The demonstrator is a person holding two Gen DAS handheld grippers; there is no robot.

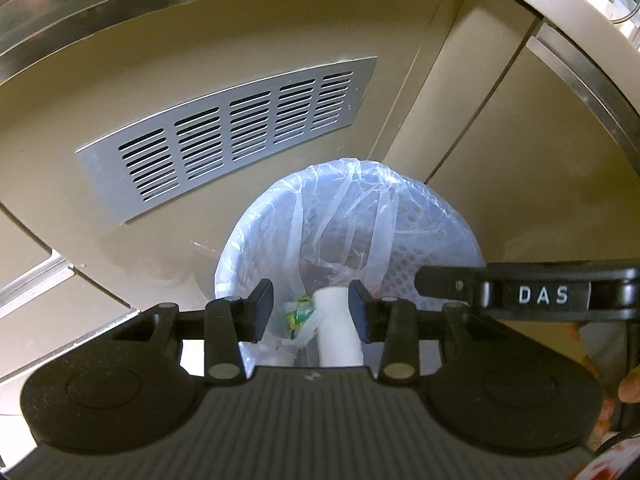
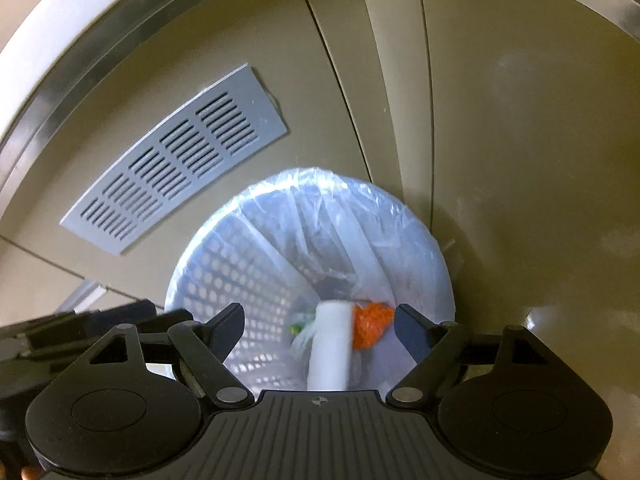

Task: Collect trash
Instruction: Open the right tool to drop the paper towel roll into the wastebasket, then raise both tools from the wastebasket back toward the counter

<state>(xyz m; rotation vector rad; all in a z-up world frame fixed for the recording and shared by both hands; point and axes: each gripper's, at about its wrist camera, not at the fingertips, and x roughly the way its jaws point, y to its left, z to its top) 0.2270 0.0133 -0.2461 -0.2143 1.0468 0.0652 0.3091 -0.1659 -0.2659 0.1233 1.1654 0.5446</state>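
Note:
A round perforated trash basket (image 1: 436,216) lined with a clear plastic bag stands on the floor below both grippers; it also shows in the right wrist view (image 2: 224,276). Inside lie a white tube (image 1: 338,328), a green-yellow wrapper (image 1: 300,312) and, in the right wrist view, an orange crumpled piece (image 2: 372,324) beside the white tube (image 2: 330,348). My left gripper (image 1: 311,312) hangs over the basket, fingers apart, nothing between the pads. My right gripper (image 2: 320,330) is open wide over the basket, empty. The right gripper also shows in the left wrist view (image 1: 520,292).
Beige cabinet doors stand behind the basket, with a grey vent grille (image 1: 236,136), also in the right wrist view (image 2: 176,160). A metal trim strip and a counter edge (image 1: 560,4) run above. The basket sits in the cabinet corner.

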